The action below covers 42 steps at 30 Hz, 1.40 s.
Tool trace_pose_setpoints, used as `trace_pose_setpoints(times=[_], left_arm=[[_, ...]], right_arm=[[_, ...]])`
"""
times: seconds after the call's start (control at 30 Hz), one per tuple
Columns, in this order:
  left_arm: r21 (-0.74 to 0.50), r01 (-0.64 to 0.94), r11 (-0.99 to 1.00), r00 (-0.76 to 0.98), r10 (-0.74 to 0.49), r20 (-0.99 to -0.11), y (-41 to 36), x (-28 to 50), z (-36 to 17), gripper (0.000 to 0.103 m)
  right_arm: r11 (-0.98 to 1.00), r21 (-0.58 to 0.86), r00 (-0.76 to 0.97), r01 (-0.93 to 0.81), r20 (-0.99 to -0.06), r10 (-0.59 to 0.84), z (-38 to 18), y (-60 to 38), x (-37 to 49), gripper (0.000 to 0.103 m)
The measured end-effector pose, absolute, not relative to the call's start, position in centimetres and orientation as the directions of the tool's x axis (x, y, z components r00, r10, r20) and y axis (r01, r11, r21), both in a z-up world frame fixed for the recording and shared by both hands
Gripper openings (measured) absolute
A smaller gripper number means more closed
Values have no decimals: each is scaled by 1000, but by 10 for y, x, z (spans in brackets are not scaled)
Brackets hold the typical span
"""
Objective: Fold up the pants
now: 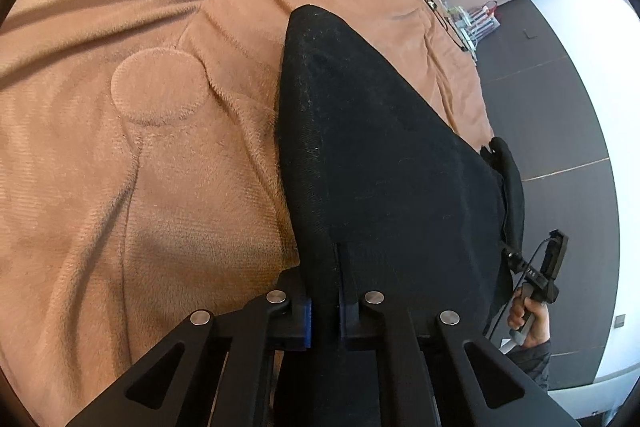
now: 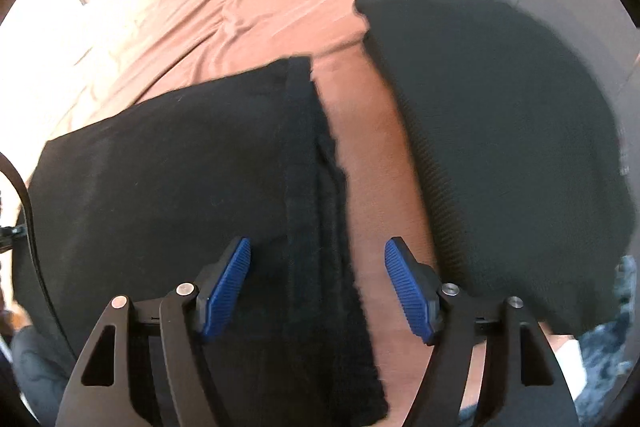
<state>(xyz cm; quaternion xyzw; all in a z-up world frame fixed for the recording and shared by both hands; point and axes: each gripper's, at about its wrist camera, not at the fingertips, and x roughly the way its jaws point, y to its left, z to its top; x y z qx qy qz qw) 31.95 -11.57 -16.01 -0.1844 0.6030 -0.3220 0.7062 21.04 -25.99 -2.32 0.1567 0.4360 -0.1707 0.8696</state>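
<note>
Black pants [image 2: 168, 187] lie on the bed [image 1: 120, 147], only partly folded.

The left gripper [image 1: 325, 319] pinches an edge of the pants tight. The right gripper [image 2: 318, 287] has its jaws wide apart above the hem, holding nothing. One flat part looks folded, but more folding seems left. Another dark cloth piece [image 2: 500, 147] beside it is blurry, and I cannot tell if it belongs to the pants.
</note>
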Motion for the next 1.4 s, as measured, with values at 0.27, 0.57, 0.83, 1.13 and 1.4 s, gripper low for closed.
trace_pose_setpoints(times=[0.27,0.57,0.83,1.13,1.4], left_arm=[[-630,235,740,126,-666,-735,-108,323,-131,8],[-604,236,761,176,-645,-744,-85,330,-109,7],[-579,175,796,255,-605,-754,-24,346,-100,7],[-561,103,822,302,-563,-769,50,358,-107,7],[-565,73,822,317,-556,-768,88,368,-112,7]], right_arm=[[891,231,584,390,-811,-45,-34,-278,212,53],[901,237,592,364,-806,-27,-27,-260,212,38],[929,238,576,283,-817,33,-27,-217,251,33],[954,210,553,213,-831,59,-31,-160,314,33],[959,212,547,185,-833,79,-39,-137,350,33]])
